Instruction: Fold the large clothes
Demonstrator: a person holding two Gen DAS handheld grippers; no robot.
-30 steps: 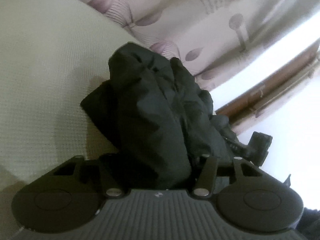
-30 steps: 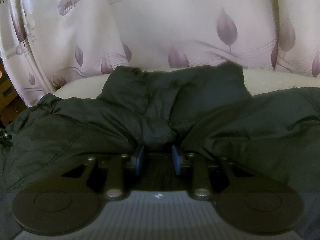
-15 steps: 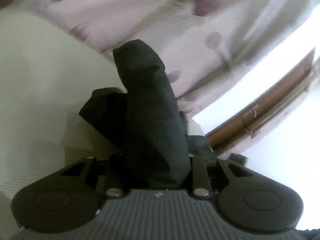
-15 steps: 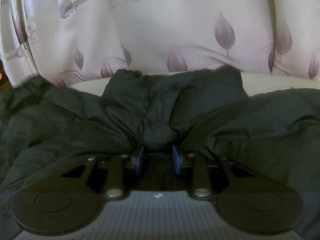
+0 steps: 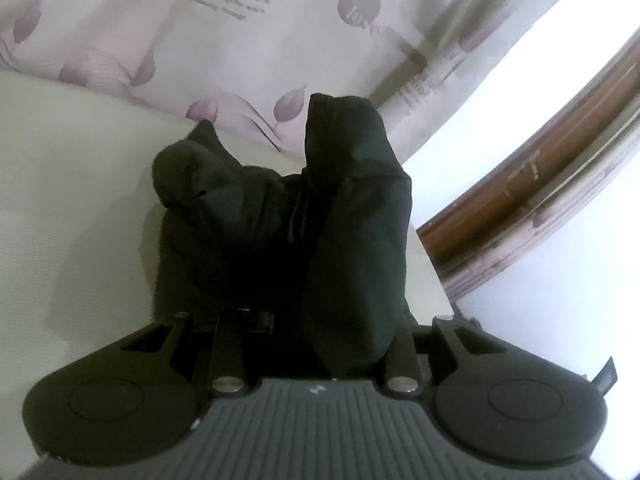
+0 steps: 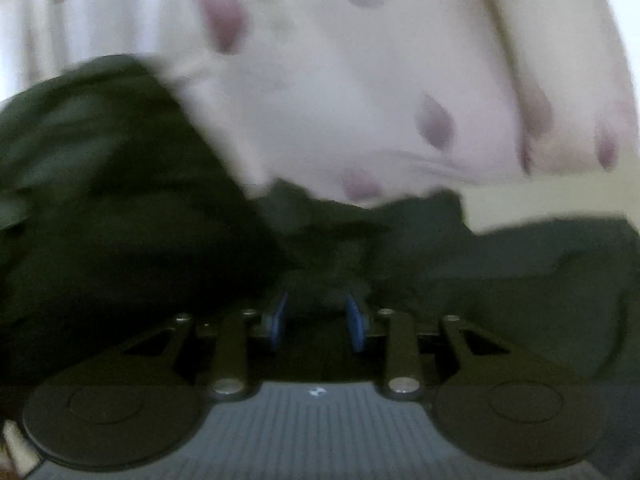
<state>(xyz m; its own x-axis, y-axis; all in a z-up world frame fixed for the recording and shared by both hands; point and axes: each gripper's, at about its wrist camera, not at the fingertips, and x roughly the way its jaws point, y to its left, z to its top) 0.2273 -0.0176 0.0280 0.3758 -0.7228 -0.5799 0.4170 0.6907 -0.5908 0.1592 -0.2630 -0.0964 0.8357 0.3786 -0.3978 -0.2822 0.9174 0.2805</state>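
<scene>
A: Pale, finely textured bedding (image 5: 72, 208) forms the ground of the left wrist view; behind it hangs a cream curtain (image 5: 224, 40) printed with mauve leaves, and a brown wooden frame (image 5: 532, 184) curves past on the right.

B: And the garment?

A: A black jacket (image 5: 352, 248), matte, smooth and softly padded, bunched into two rounded lobes with a seam running down the fold between them. It rises straight out of the left gripper (image 5: 320, 320).

B: Jaws of that gripper?

A: Buried in the cloth; whether they are together or apart cannot be told.

B: Right wrist view?

A: Blurred. The same jacket (image 6: 120, 220) spreads across the frame as dark creased folds, heaped higher on the left, lying over the bedding (image 6: 540, 204) in front of the curtain (image 6: 380, 80). The right gripper (image 6: 318, 320) has its blue-padded fingers (image 6: 277, 320) clamped on a thick fold of the fabric.
</scene>
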